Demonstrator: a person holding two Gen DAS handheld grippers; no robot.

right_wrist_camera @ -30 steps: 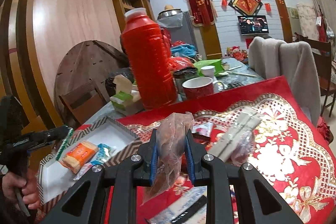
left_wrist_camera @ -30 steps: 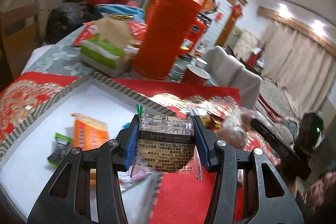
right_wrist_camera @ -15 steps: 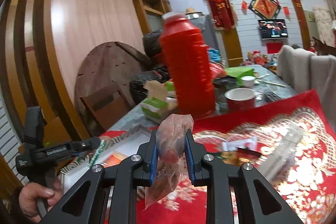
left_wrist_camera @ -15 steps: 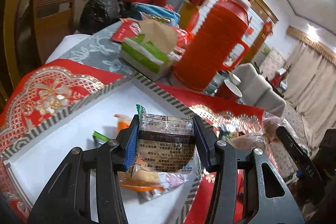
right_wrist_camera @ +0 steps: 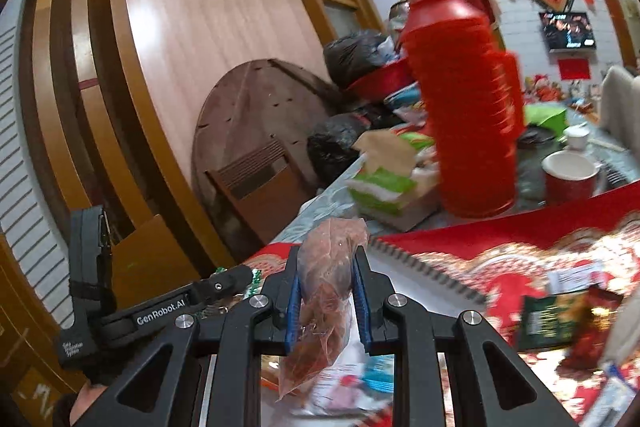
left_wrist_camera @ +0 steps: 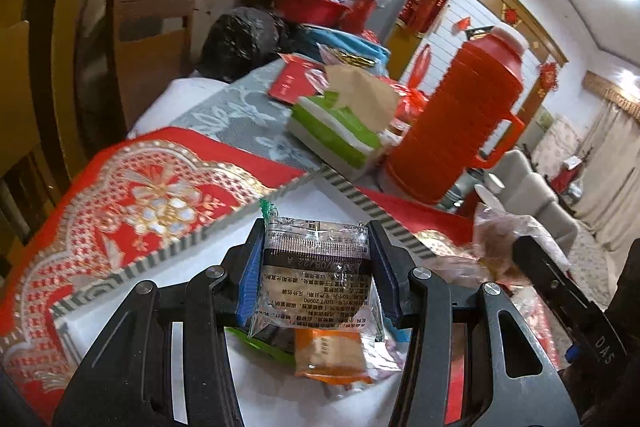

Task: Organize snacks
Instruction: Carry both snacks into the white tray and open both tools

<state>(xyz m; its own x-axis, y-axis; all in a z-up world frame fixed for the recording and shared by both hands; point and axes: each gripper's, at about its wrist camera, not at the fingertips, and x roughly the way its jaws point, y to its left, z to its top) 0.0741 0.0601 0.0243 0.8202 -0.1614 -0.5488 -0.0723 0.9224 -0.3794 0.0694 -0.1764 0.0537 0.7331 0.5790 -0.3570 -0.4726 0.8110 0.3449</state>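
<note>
White tray point(left_wrist_camera: 304, 203) with a striped rim lies below me on the red embroidered cloth point(left_wrist_camera: 132, 203); I should lower both packets inside its rim before releasing. My left gripper point(left_wrist_camera: 316, 271) pinches a clear printed packet point(left_wrist_camera: 316, 267), my right gripper point(right_wrist_camera: 326, 301) a reddish bag point(right_wrist_camera: 328, 267). A red thermos point(left_wrist_camera: 460, 123) stands far right.

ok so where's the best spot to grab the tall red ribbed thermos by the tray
Take the tall red ribbed thermos by its red loop handle, coming from the side where the handle juts out. It stands upright, and its ribbed body looks far wider than the snack packets each tool now holds.
</note>
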